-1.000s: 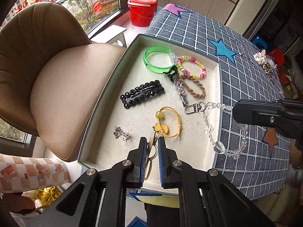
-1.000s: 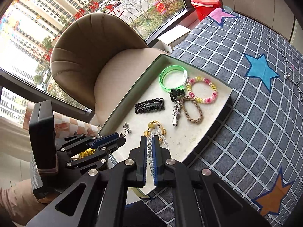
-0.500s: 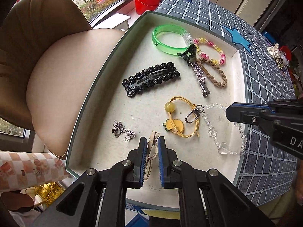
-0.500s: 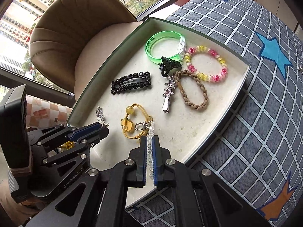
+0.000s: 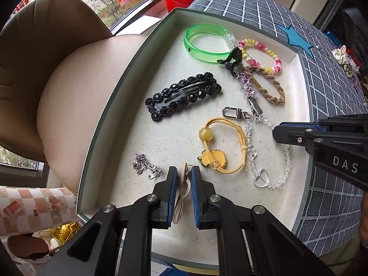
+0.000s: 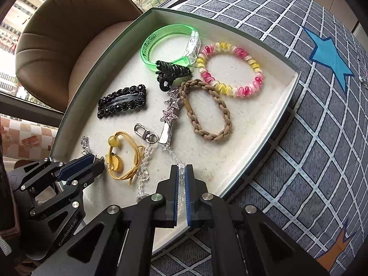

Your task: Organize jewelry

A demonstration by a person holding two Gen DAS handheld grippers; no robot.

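Right wrist view first: the clear bead chain [image 6: 147, 161] that my right gripper [image 6: 181, 172] is clamped on now lies mostly on the tray floor [image 6: 241, 138], its clasp [image 6: 145, 132] resting beside the yellow cord bracelet [image 6: 124, 161]. A second ago that chain hung off the tray's near edge over the checked cloth [image 6: 310, 138]; half a second ago it was only partly in. So the right hand has come down and brought the chain inside, and only the stretch between the pads is off the floor.

Left wrist view: my left gripper [image 5: 184, 172] is closed on a pale beige clip [image 5: 182, 184], low over the near part of the tray, just beside the small silver charm [image 5: 147, 165] and the yellow bracelet. It has sunk towards the floor over the last second and has hardly moved since. I cannot tell whether the clip's tip touches the floor yet.

Further out, the black beaded hair clip [image 5: 184, 96], the green bangle [image 5: 204, 43], the pink and yellow bead bracelet [image 5: 262, 53], the braided brown tie [image 5: 266, 85] and the star clip [image 5: 249, 92] lie where they lay before.

I judge both pieces are at the point of release: the chain is all but placed, and the beige clip is next. My one worry is the chain draping over the yellow bracelet and tangling.
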